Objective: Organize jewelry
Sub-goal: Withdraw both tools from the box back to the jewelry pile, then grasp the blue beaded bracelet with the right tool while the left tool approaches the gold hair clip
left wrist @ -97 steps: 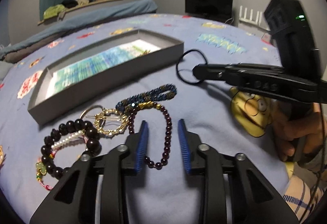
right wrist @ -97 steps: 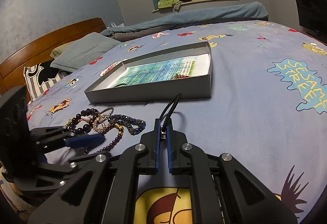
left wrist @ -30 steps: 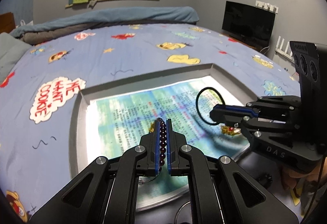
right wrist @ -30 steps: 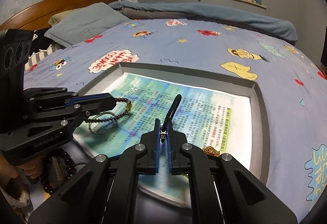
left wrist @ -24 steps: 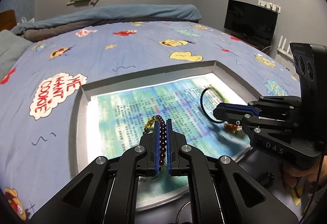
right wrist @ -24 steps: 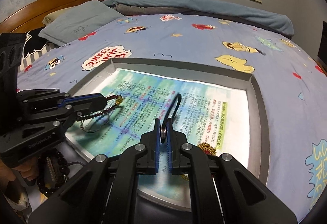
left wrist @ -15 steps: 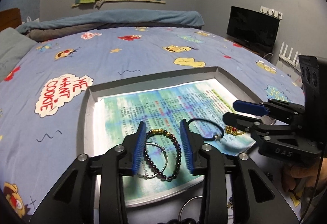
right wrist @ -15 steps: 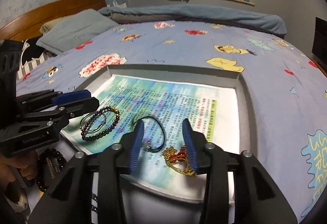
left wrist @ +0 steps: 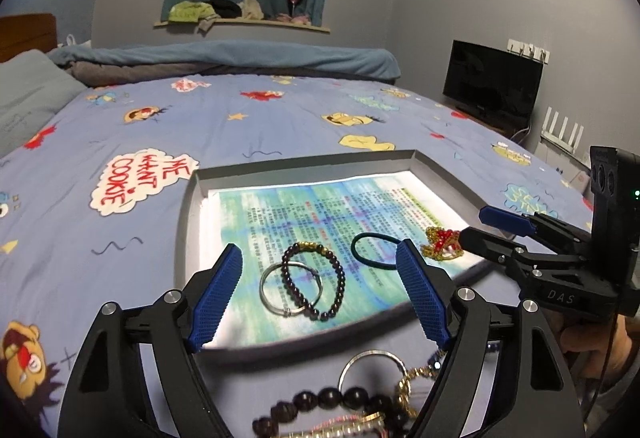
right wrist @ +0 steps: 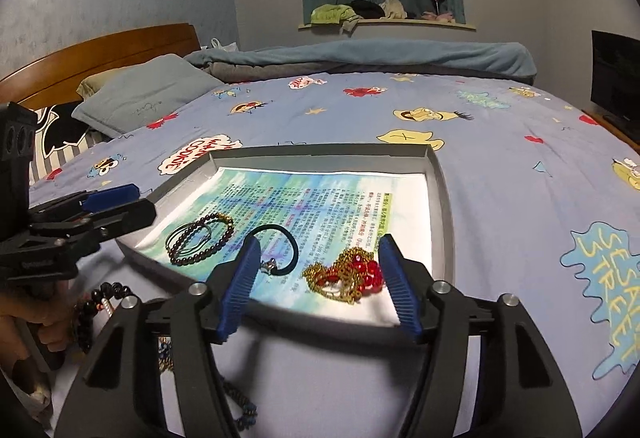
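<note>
Both pieces now lie released in the tray (left wrist: 192, 222): beaded bracelet (left wrist: 316, 280) ahead of the opening left gripper (left wrist: 320, 298), hair tie (right wrist: 276, 246) before the opening right gripper (right wrist: 316, 282); more jewelry waits behind.

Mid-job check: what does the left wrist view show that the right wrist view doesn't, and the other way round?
Only the left wrist view: the left tongs from behind, opening, nothing between them; the right tongs from the side; a TV by the wall.

Only the right wrist view: the right tongs from behind, opening and empty; the wooden headboard and grey pillow.

Both: the grey tray, holding the dark bead bracelet, silver ring, black hair tie and gold-and-red piece; more jewelry waits on the blue bedsheet.
</note>
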{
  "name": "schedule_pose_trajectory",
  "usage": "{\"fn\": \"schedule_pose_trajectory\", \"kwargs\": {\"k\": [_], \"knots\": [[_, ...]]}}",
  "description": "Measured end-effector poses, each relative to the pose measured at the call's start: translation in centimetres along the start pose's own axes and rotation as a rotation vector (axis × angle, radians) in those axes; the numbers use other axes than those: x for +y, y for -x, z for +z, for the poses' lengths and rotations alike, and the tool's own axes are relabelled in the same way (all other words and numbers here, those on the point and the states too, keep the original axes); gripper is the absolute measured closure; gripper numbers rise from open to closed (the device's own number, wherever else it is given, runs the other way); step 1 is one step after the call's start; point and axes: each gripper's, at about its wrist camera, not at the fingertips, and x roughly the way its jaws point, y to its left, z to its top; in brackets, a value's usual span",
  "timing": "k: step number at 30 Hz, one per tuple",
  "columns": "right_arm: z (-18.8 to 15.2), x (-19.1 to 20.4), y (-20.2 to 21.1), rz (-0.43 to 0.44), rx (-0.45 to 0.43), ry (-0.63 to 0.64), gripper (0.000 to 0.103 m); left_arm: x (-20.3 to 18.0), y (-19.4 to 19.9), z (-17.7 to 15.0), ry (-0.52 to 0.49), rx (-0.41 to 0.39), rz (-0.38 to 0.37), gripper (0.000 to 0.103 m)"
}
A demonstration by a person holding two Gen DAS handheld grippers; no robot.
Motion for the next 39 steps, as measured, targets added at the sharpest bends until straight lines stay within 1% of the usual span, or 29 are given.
{"fn": "schedule_pose_trajectory", "kwargs": {"k": [2, 6, 9, 14, 23, 26, 31, 39], "knots": [[-0.3, 0.2, 0.3, 0.002, 0.000, 0.005, 0.039, -0.2, 0.7, -0.4, -0.007, -0.008, 0.005, 0.016], [-0.9, 0.3, 1.0, 0.006, -0.002, 0.000, 0.035, -0.4, 2.2, -1.5, -0.001, -0.014, -0.001, 0.016], [-1.5, 0.6, 1.8, 0.009, -0.009, 0.002, 0.034, -0.2, 3.2, -2.5, 0.021, -0.016, -0.002, 0.016], [-2.2, 1.3, 2.6, 0.019, -0.013, 0.017, 0.029, 0.2, 4.7, -4.5, 0.037, -0.013, 0.005, 0.016], [-3.1, 1.8, 3.6, 0.026, -0.022, 0.014, 0.028, 0.2, 6.2, -7.0, 0.055, -0.030, -0.016, 0.016], [-3.4, 2.0, 3.9, 0.031, -0.020, 0.020, 0.028, -0.3, 6.0, -7.5, 0.040, -0.013, -0.023, 0.016], [-3.9, 2.6, 4.1, 0.045, 0.003, 0.044, 0.028, -1.4, 6.1, -8.1, -0.013, -0.004, -0.028, 0.016], [-4.5, 4.2, 3.2, 0.077, 0.084, 0.111, 0.028, -1.3, 6.7, -8.9, 0.007, -0.007, -0.042, 0.016]]}}
